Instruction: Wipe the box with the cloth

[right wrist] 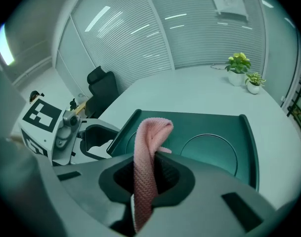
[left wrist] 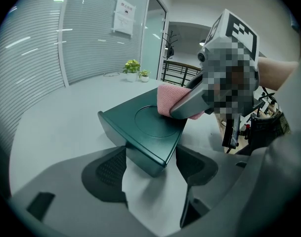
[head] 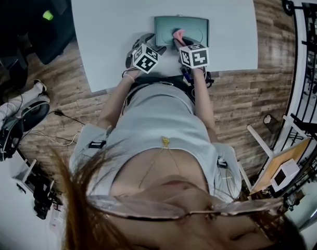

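At the head view's upper centre, the box (head: 166, 30) is pinched at its corner by the left gripper (left wrist: 150, 169). The cloth (right wrist: 152, 130), clamped in the right gripper (right wrist: 145, 169), is pressed on top. Wiping is judged underway.

Between the right fingers (right wrist: 171, 177), the pink cloth (right wrist: 149, 152) shows a coarse knitted weave. Beyond them, the dark green box (right wrist: 214, 132) looks like smooth, faintly glossy plastic. The left fingers (left wrist: 108, 171) have matt, finely meshed black pads; under them the pale bench (left wrist: 56, 132) is smooth and matt.
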Tool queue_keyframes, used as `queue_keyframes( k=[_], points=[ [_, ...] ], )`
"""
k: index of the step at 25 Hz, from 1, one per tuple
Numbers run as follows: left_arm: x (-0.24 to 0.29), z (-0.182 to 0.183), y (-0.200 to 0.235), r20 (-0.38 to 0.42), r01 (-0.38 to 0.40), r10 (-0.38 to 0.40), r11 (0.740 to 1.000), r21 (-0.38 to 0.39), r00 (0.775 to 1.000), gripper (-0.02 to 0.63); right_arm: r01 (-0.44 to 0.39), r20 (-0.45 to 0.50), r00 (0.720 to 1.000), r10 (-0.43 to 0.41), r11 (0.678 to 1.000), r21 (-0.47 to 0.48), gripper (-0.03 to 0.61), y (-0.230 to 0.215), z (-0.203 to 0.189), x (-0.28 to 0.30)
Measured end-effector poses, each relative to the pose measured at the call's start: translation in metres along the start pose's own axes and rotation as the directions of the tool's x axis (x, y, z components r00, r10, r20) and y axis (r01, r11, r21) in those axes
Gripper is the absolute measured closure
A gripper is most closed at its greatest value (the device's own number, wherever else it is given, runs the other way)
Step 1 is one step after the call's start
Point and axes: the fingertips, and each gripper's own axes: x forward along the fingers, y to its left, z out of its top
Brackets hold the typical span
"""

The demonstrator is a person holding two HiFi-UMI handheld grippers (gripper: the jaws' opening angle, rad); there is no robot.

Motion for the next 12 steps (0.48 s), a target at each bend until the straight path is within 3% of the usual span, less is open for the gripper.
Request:
queue_keyframes(
  k=[9, 12],
  points=[
    [0.000, 0.000, 0.002, 0.002, 0.004, -0.004, 1.000, -0.004, 1.000, 0.291, -0.089, -0.027, 0.996, 0.087, 0.995, -0.041, 0.534, 0.042, 0.007, 0.023],
    [0.000, 0.000, 0.002, 0.004, 0.006, -0.005, 1.000, -0.005, 1.000, 0.291, -0.085, -0.039, 0.996, 0.083, 0.994, -0.073, 0.534, 0.049, 0.009, 0.026]
  ],
)
